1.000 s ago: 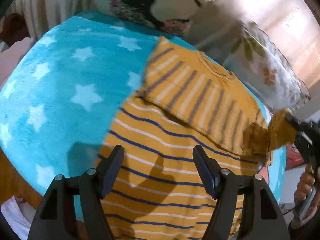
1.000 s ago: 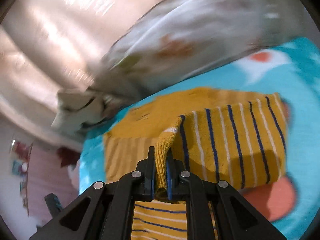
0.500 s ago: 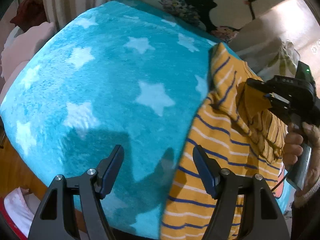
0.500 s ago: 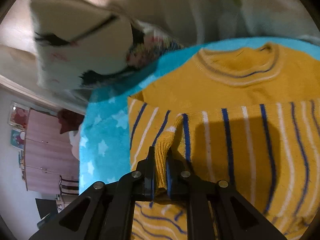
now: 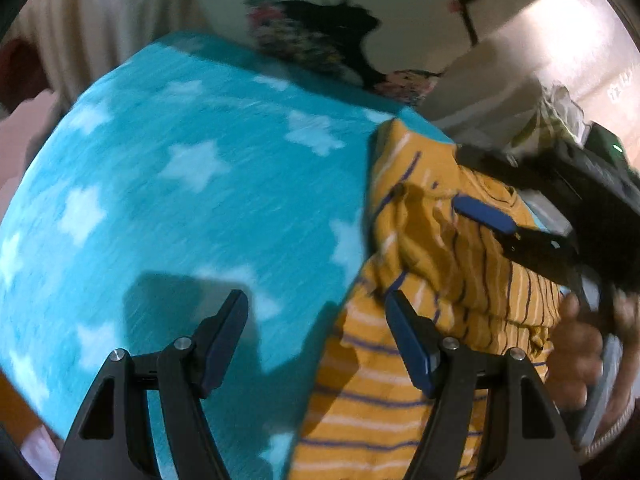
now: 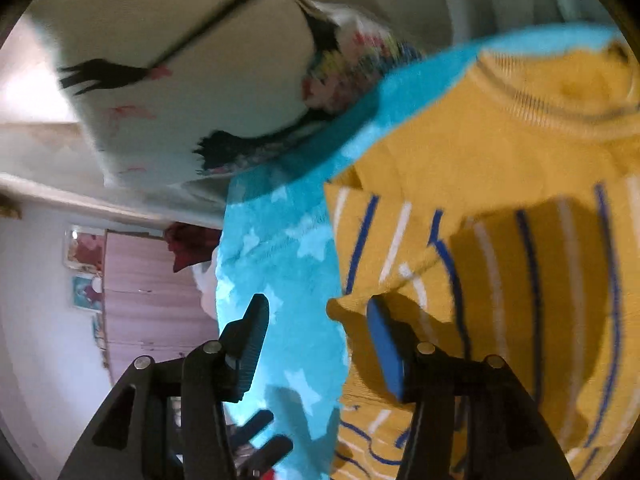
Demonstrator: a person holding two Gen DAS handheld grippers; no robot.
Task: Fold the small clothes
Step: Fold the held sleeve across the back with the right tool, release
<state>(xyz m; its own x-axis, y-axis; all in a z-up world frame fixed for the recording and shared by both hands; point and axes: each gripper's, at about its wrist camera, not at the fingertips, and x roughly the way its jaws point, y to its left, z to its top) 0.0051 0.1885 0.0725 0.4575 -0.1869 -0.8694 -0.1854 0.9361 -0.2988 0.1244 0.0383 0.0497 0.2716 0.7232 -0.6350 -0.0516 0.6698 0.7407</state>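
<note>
A small yellow sweater [image 5: 432, 280] with blue and white stripes lies on a turquoise star blanket [image 5: 192, 208]. One sleeve is folded across the body, its cuff [image 6: 360, 300] loose beside my right gripper. My right gripper [image 6: 316, 328] is open and empty, just above the sweater's left edge; it also shows in the left wrist view [image 5: 520, 216]. My left gripper [image 5: 316, 328] is open and empty over the blanket at the sweater's near left edge.
A white pillow [image 5: 328, 8] with dark and floral print lies at the far end of the blanket, also in the right wrist view [image 6: 180, 80]. A second floral pillow [image 5: 560, 112] lies at the far right. A pink wardrobe [image 6: 148, 288] stands beyond the bed.
My right gripper has opened and let go of the sleeve cuff, which now lies on the sweater. My left gripper shifted slightly back toward the sweater's edge.
</note>
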